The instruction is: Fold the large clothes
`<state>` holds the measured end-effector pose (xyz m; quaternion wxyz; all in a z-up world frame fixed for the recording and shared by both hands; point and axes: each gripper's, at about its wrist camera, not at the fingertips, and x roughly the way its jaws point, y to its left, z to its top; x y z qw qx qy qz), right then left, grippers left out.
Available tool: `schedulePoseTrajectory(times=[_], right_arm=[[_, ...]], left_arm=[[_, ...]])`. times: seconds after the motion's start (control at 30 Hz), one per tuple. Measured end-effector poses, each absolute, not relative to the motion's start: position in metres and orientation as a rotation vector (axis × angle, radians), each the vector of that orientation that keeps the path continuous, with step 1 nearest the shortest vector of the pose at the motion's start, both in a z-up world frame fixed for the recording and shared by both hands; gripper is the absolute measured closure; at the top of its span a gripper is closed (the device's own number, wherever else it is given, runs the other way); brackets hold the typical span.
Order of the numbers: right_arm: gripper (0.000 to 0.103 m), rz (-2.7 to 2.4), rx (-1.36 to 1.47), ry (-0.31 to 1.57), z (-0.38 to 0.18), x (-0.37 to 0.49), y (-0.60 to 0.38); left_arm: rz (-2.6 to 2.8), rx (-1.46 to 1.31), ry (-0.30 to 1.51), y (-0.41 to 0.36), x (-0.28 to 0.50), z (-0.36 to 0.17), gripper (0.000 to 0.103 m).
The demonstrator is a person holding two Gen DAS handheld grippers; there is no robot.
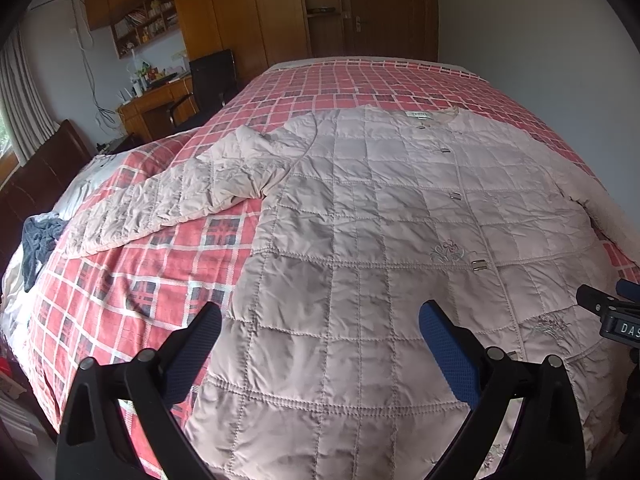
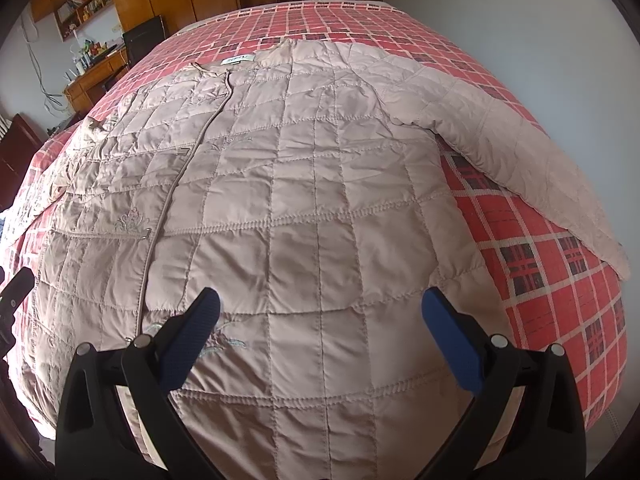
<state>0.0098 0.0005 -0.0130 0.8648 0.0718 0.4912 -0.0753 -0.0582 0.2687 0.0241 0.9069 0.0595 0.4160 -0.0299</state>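
Left wrist view shows the coat [image 1: 380, 208] spread face up on the bed [image 1: 132, 280], collar at the far end and hem toward the camera. Its one sleeve [image 1: 168, 204] is seen stretched out to the left across the checked red cover; this sleeve is shown only at the edge of the right wrist view. The other sleeve [image 2: 520, 152] is shown fully only in the right wrist view, angled out to the right and down toward the bed's edge. A row of small metal clasps [image 1: 456, 196] along the front is picked out clearly in the left view, while in the right view the front seam is seen as a long line.

The coat is pale pink and quilted in squares, with embroidered flowers [image 1: 446, 252] near the closure and a label at the neck. The fabric is lightly creased and lies flat.

The left tool [image 1: 320, 344] is held above the hem area, its blue-padded fingers spread wide with nothing between them. The right tool [image 2: 320, 332] is held likewise over the lower right half of the coat, fingers wide apart and empty. Part of the right tool is caught at the right edge of the left view.

A dark cloth [image 1: 38, 244] lies at the bed's left side, and a desk [image 1: 156, 104] stands beyond.
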Motion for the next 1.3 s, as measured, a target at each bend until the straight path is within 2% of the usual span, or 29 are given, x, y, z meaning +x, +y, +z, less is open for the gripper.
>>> schedulePoseTrajectory(times=[1.3], right_arm=[[0.003,-0.158,0.149,1.03,-0.0121,0.0118,-0.0002]], left_arm=[[-0.054,0.125,0.86,0.2697,-0.0575,0.0231,0.004]])
